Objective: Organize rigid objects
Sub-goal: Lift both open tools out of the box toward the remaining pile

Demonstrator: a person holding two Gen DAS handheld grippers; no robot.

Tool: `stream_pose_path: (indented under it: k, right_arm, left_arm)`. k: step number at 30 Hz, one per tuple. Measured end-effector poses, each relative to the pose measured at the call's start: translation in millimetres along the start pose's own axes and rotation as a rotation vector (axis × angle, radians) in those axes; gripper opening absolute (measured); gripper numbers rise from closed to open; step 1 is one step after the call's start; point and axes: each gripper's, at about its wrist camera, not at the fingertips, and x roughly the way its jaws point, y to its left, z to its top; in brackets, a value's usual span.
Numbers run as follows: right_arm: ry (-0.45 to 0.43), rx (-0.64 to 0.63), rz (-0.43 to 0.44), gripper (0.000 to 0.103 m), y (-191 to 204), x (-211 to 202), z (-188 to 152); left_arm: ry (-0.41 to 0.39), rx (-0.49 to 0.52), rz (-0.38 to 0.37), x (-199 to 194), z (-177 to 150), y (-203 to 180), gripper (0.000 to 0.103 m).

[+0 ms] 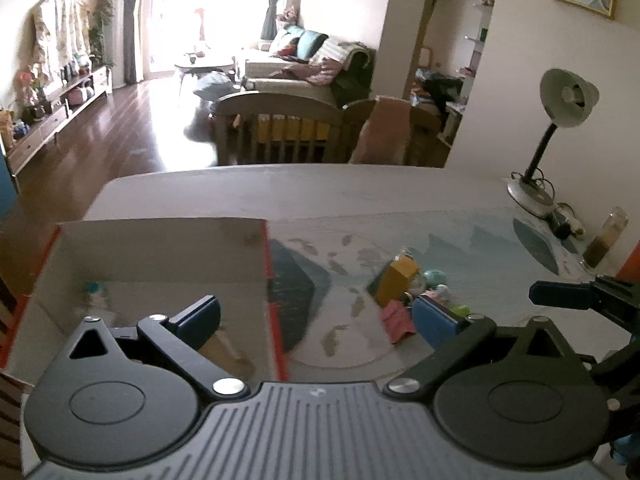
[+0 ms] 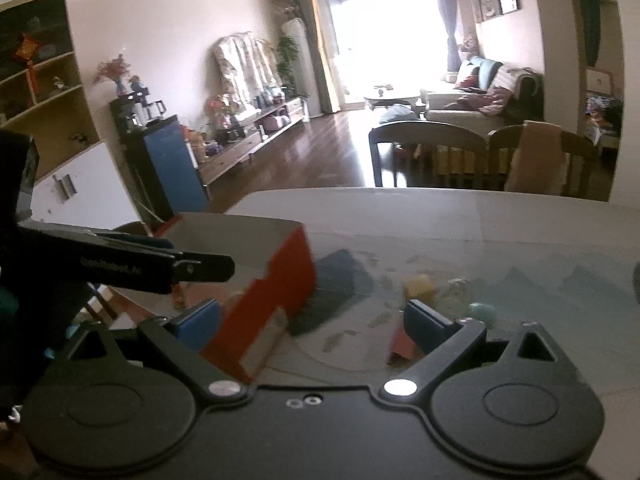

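Observation:
An open cardboard box with red outer walls stands at the table's left; it also shows in the right wrist view. A small pale object lies inside it. A pile of small items sits on the mat: a yellow box, a pink block, green and teal pieces. My left gripper is open and empty, straddling the box's right wall. My right gripper is open and empty, its right finger by the red-pink block. The yellow box is blurred there.
A desk lamp and a glass jar stand at the table's right side. Wooden chairs stand behind the far edge. The right gripper's finger enters the left view; the left gripper's finger crosses the right view.

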Motion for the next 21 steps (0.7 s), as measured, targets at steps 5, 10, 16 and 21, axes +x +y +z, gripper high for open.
stream_pose_path:
  k: [5, 10, 16, 21]
  right_arm:
    - [0.021, -0.01, -0.04, 0.098, -26, 1, -9]
    - [0.052, -0.018, -0.073, 0.098, -55, 11, -16]
    - [0.098, -0.03, -0.096, 0.097, -88, 28, -24]
    - [0.141, -0.061, -0.117, 0.096, -110, 52, -35]
  left_arm:
    - [0.027, 0.008, -0.013, 23, 0, -21, 0.103]
    - [0.067, 0.003, -0.019, 50, -1, -39, 0.103]
    - [0.112, 0.008, -0.03, 84, -4, -61, 0.103]
    - [0.158, 0.041, -0.017, 118, -14, -80, 0.103]
